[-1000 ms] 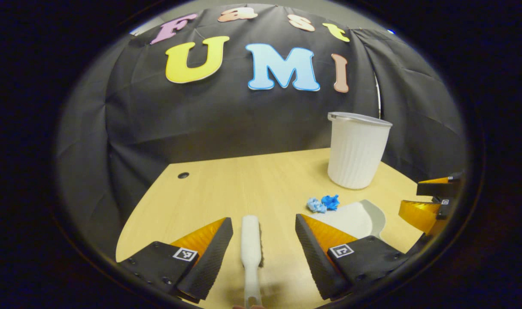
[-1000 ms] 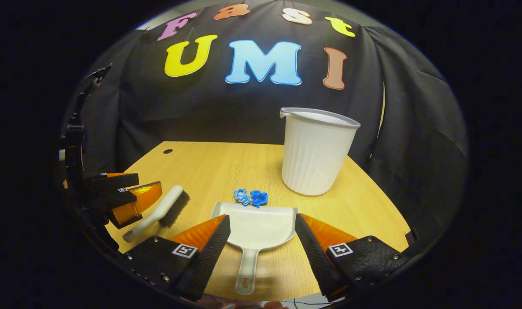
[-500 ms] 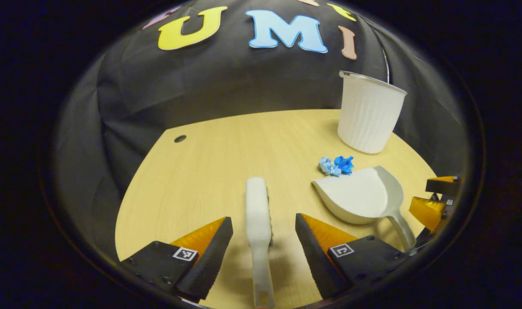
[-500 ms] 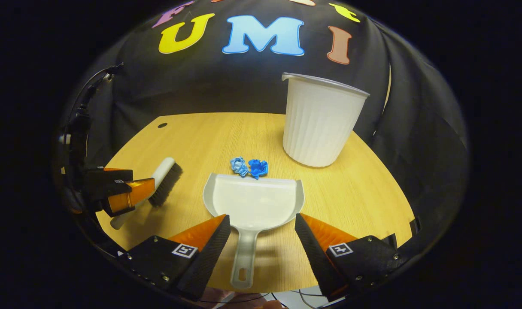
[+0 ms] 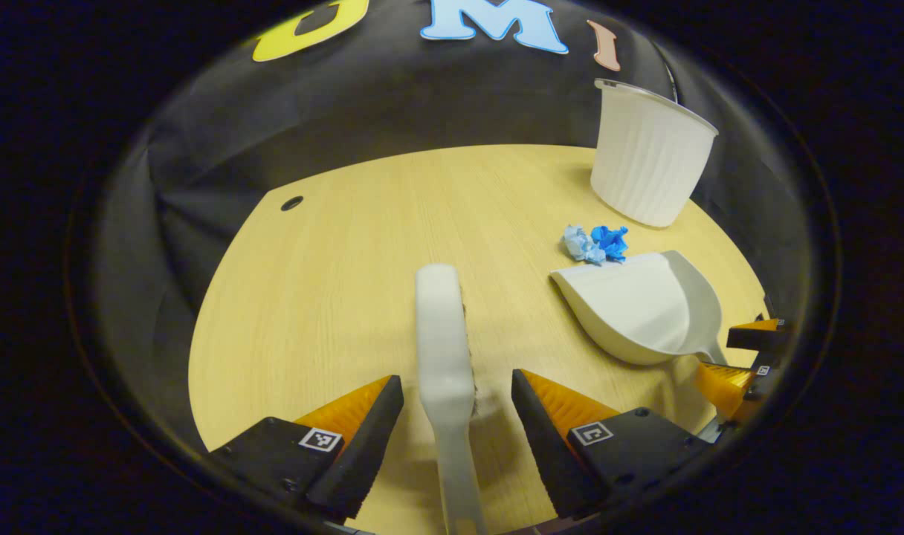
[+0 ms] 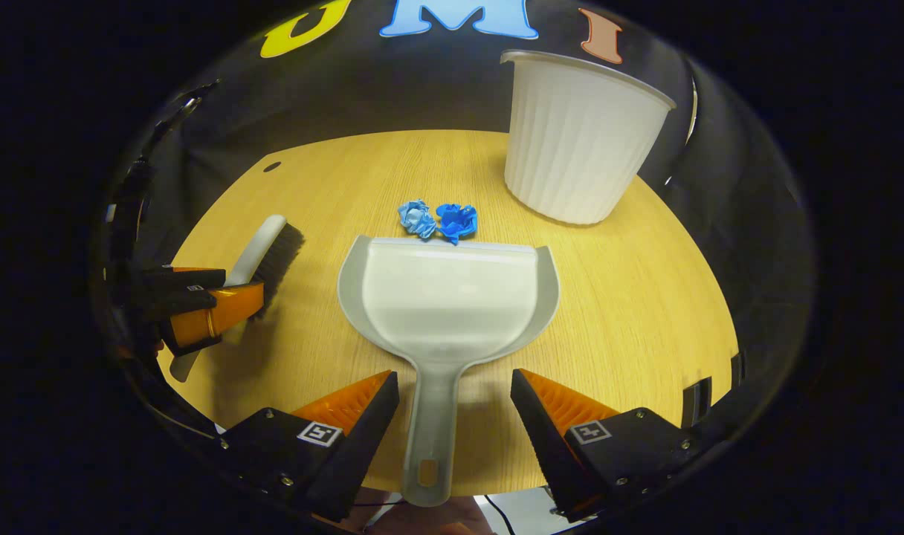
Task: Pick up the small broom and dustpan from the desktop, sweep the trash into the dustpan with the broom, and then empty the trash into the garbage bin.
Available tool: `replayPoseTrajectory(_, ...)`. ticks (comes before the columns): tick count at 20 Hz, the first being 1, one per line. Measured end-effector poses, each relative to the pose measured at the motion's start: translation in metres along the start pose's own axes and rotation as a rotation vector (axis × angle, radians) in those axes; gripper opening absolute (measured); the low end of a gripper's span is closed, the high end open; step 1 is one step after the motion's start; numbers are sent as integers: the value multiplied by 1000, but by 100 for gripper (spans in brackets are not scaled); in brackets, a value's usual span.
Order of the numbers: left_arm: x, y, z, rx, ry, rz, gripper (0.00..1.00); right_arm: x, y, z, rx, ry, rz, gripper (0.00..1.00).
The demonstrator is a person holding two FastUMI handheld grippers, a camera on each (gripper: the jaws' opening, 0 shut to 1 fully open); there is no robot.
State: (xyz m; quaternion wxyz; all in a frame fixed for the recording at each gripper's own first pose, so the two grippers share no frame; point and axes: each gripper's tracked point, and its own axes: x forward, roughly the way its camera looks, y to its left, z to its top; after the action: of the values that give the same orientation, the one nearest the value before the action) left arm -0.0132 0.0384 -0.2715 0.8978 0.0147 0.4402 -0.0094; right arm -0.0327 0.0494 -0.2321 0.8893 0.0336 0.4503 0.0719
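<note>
Both nearer now: each hand-held gripper [image 5: 457, 386] [image 6: 455, 386] wide open (nothing grasped) astride broom [image 5: 443, 349], dustpan [image 6: 446, 297].

Light wooden desk [image 5: 333, 282], round cable hole [image 5: 291, 202]; black cloth wall [image 5: 392, 104] behind.

Your left tongs [image 5: 457, 405] are held low with the jaws spread wide apart, gripping nothing. Your right tongs [image 6: 455, 401] are likewise low and spread wide, fingers [image 6: 541, 420] pressing on nothing.

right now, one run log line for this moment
phase: pre-grasp | left gripper: open astride broom handle | right gripper: open astride dustpan handle | trash: on desk
</note>
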Motion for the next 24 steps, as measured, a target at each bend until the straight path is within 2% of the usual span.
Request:
replayPoseTrajectory(2,7,0,-2,-4,22,-10,96,12,-2,-4,3,44,-5,95)
replayPoseTrajectory(5,16,2,-3,1,43,-16,99,24,0,-2,8,87,-4,95)
replayPoseTrajectory(9,26,10,-4,10,73,1,79,34,5,-1,9,127,11,93)
replayPoseTrajectory(10,26,10,-6,10,86,-4,77,36,6,-3,-1,137,19,83)
replayPoseTrajectory(12,30,13,-10,4,104,1,73,37,3,-6,-18,143,12,82)
replayPoseTrajectory(14,32,13,-14,-6,123,-2,70,37,2,-6,-13,147,13,67)
replayPoseTrajectory(15,34,11,-15,-16,128,-8,65,37,3,-6,-8,148,22,63)
replayPoseTrajectory(17,32,12,-15,-24,138,-6,56,35,3,-9,-14,150,26,61)
replayPoseTrajectory(18,34,11,-16,-20,142,-9,53,37,1,-6,-4,142,7,48)
replayPoseTrajectory(19,33,11,-15,-14,146,-12,55,35,2,-7,-10,144,18,36)
replayPoseTrajectory(20,34,10,-14,-9,146,-11,55,35,1,-7,-14,144,20,36)
replayPoseTrajectory(21,36,9,-13,-4,150,-14,48,33,2,-6,-20,143,24,36)
replayPoseTrajectory(22,35,10,-12,6,152,-16,50,34,1,-7,-27,139,21,37)
replayPoseTrajectory(24,36,9,-9,21,147,-18,48,35,0,-8,-35,137,24,33)
